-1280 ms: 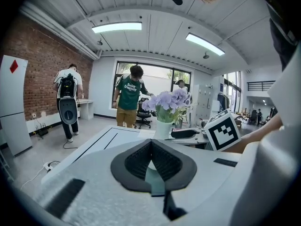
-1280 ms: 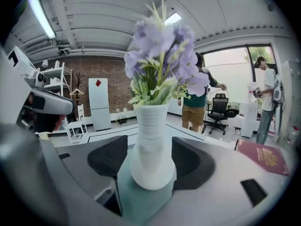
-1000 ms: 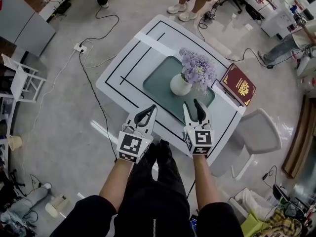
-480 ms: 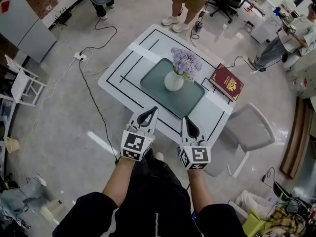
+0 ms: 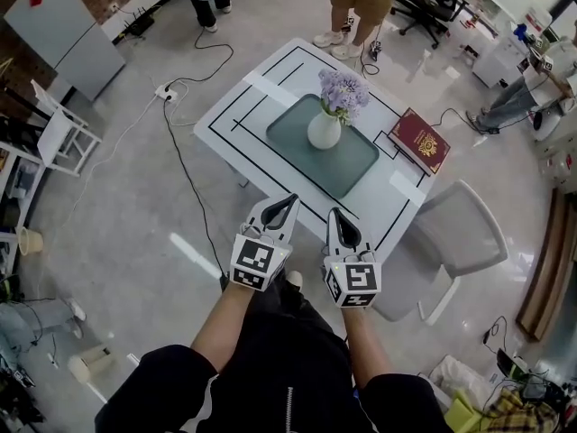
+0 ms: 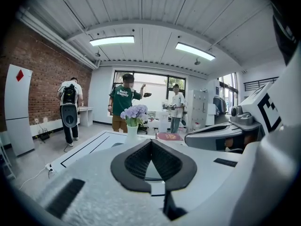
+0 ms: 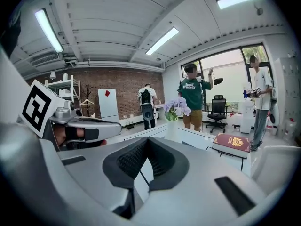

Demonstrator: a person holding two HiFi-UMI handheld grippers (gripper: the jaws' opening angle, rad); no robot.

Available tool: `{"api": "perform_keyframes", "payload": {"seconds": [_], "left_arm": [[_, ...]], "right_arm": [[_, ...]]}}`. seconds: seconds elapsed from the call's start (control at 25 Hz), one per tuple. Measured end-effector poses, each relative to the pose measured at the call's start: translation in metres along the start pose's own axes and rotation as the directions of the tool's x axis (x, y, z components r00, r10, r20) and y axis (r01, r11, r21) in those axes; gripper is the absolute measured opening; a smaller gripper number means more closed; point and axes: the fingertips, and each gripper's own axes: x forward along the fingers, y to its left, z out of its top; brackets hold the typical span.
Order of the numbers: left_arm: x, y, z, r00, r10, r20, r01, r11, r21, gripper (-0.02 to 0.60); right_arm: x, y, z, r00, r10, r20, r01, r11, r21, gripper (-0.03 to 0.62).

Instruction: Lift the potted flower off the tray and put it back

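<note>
Potted flower (image 5: 325, 117): upright on the tray, upper centre of the head view.
Tray (image 5: 356, 165): green, on the white table (image 5: 236, 114).
Book (image 5: 417, 140): red, right of the tray.
Left gripper (image 5: 287, 202): jaws together, empty, frame centre, well apart from the flower.
Right gripper (image 5: 334, 215): jaws together, empty, just beside the left.

The left hand-held gripper (image 5: 286, 200) and right hand-held gripper (image 5: 334, 213) hung just short of the table's (image 5: 236, 120) near edge, with only open floor between. The tray's (image 5: 352, 165) near half lay bare before the potted flower (image 5: 326, 124). A red book (image 5: 418, 140) occupied the table's right side, and a chair (image 5: 460, 237) crowded its near-right corner.
</note>
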Motion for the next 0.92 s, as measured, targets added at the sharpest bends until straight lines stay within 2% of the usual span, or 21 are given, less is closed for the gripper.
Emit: {"api": "perform_keyframes", "payload": {"seconds": [0.44,0.92], "left_arm": [[-0.018,-0.007,0.003,0.999,0.034,0.01,-0.034,0.999,-0.005,0.003],[-0.022,-0.013,0.003,1.0,0.023,0.008,-0.023,1.0,0.007,0.003]], "right_arm": [[-0.01,0.005,0.003,1.0,0.029,-0.003,-0.029,1.0,-0.013,0.005],[-0.013,0.007,0.005,1.0,0.025,0.006,-0.025,1.0,-0.008,0.005]]}}
